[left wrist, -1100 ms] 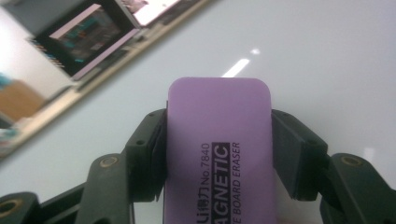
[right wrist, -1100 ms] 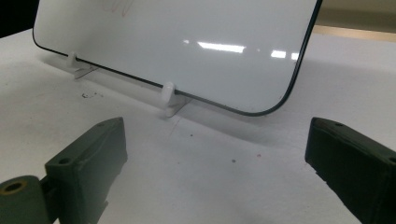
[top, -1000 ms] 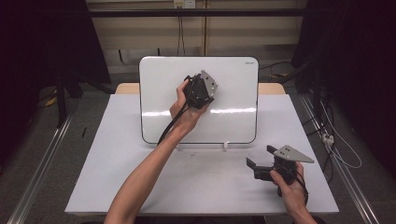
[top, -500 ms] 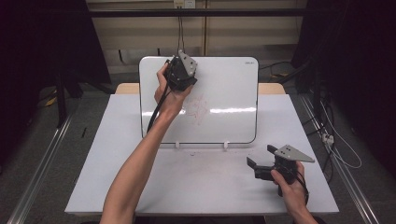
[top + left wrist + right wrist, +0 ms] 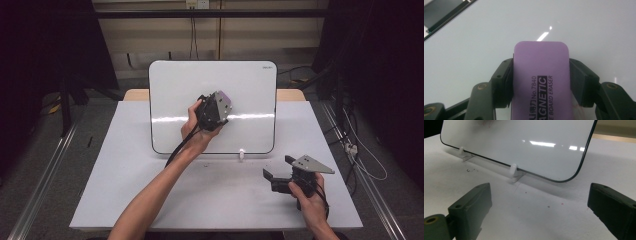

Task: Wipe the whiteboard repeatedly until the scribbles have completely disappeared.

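A whiteboard (image 5: pixel 250 85) stands upright on white clip feet (image 5: pixel 241 155) at the back of the table. My left gripper (image 5: pixel 215 110) is up against the board's middle, shut on a purple magnetic board eraser (image 5: pixel 223 97). In the left gripper view both pads press the eraser (image 5: pixel 541 75) from the sides, with the board's white face (image 5: pixel 586 30) close behind it. My right gripper (image 5: pixel 278 167) rests low at the table's right front, open and with nothing between its jaws. In the right gripper view the open gripper (image 5: pixel 541 202) faces the board's lower corner (image 5: pixel 524 140), where a faint red smudge (image 5: pixel 486 123) remains.
The white table (image 5: pixel 150 190) carries small dark specks near the board's feet (image 5: pixel 513 171). Cables (image 5: pixel 360 155) lie on the floor at the right, and a metal rail (image 5: pixel 45 185) runs along the left. Dark curtains close both sides.
My left gripper, holding the eraser, swept up to the board's upper left and has come back down and right to the board's middle. The right gripper has not moved.
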{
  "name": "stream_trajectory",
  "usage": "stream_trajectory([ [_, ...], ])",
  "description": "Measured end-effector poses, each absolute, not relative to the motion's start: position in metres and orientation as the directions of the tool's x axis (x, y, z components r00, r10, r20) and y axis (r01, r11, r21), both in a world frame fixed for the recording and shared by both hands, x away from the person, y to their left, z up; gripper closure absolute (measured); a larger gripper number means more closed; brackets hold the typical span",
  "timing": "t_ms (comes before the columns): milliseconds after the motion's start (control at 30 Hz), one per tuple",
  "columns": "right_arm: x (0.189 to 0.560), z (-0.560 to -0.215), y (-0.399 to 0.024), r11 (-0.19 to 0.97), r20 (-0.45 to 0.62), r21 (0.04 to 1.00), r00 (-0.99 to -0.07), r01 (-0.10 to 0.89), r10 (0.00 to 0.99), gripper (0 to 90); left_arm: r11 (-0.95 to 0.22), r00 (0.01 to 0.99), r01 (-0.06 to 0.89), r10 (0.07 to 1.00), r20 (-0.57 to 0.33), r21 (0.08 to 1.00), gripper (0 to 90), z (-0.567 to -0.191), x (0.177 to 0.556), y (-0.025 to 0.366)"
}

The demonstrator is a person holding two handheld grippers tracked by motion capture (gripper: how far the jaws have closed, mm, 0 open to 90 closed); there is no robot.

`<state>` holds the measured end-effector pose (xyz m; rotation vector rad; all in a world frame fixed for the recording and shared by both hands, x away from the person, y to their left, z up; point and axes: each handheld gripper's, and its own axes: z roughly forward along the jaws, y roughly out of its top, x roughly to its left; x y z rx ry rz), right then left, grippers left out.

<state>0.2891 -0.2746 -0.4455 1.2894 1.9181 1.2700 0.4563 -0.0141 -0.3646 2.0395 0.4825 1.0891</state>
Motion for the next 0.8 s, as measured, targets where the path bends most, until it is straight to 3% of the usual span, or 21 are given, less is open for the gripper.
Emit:
stream_trajectory([
  [367, 0.289, -0.445, -0.277, 0.107, 0.095, 0.894, -0.417, 0.435, 0.904, 4.1, -0.536, 0.459, 0.089, 0.770, 0.443, 0.839, 41.3, -0.333, 0.489, 0.053],
  [800, 0.291, -0.445, -0.274, 0.116, 0.090, 0.893, -0.426, 0.435, 0.900, 3.9, -0.606, 0.516, 0.016, 0.686, 0.513, 0.795, 41.3, -0.377, 0.446, 0.001],
])
